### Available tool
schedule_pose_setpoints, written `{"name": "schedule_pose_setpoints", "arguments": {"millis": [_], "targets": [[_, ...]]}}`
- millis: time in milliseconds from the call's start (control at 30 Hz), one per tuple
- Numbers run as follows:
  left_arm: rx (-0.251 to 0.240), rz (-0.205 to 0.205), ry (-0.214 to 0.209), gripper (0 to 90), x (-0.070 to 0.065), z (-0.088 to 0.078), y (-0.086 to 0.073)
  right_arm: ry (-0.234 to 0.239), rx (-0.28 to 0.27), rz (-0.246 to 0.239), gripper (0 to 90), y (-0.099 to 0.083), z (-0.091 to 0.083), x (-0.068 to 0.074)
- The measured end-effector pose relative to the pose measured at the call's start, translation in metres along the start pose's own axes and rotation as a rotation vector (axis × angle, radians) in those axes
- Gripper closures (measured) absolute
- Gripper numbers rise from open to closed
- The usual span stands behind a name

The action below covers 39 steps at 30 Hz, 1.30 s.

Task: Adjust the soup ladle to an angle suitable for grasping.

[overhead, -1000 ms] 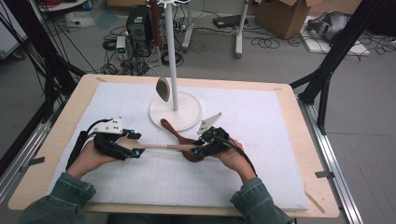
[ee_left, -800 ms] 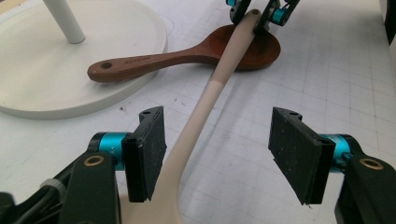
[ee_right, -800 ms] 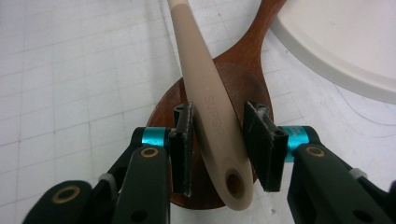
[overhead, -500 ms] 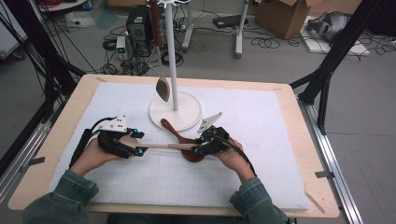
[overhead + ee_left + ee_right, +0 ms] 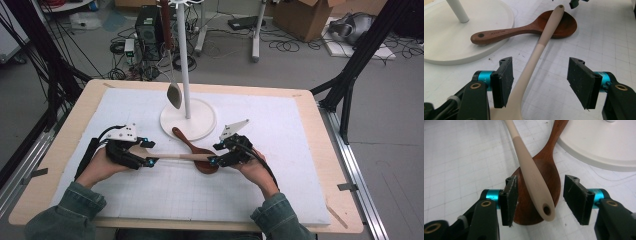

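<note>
Hidden: in my left gripper view the pale beige utensil with a long handle (image 5: 537, 52) runs off the bottom edge, so I cannot tell what its head looks like.
Cut off: from above, the white stand pole (image 5: 183, 60) leaves the top edge, and the metal spoon (image 5: 174, 95) hangs beside it (its hook is out of frame).
Left gripper (image 5: 150, 161): my jaws stand apart, the beige handle close to one pad; whether it touches I cannot tell.
Right gripper (image 5: 214, 161): my jaws have just been opening; the handle's holed end lies between them, clear of both pads, released.
Beige utensil: mid-surface, nearer the front edge, its end resting across the bowl of the dark brown wooden spoon (image 5: 192, 149).
Wooden spoon: its handle lies on the round white stand base (image 5: 200, 112).
Room: the white gridded mat (image 5: 280, 150) lies bare toward the right edge and front corners.
</note>
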<state>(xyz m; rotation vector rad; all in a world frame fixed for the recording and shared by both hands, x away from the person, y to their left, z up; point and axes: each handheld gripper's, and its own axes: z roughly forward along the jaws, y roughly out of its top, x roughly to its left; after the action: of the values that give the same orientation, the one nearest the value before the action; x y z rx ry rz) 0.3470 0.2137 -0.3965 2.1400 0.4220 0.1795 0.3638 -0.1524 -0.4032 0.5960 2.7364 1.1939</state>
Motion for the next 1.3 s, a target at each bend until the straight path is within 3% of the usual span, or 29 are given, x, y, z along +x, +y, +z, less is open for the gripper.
{"name": "schedule_pose_setpoints", "arguments": {"millis": [533, 967, 1167, 1300], "targets": [[0.008, 0.022, -0.017, 40.4, 0.004, 0.004, 0.019, -0.046, -0.098, 0.065, 37.0, -0.026, -0.034, 0.002], [0.029, 0.045, -0.028, 43.0, 0.008, 0.017, 0.034, -0.082, -0.110, 0.074, 35.3, -0.041, -0.054, 0.013], [0.033, 0.055, -0.052, 45.9, 0.011, 0.023, 0.033, -0.094, -0.113, 0.087, 34.3, -0.050, -0.059, 0.013], [0.043, 0.039, -0.060, 46.0, 0.014, 0.031, 0.031, -0.099, -0.117, 0.095, 34.2, -0.053, -0.060, 0.013]]}}
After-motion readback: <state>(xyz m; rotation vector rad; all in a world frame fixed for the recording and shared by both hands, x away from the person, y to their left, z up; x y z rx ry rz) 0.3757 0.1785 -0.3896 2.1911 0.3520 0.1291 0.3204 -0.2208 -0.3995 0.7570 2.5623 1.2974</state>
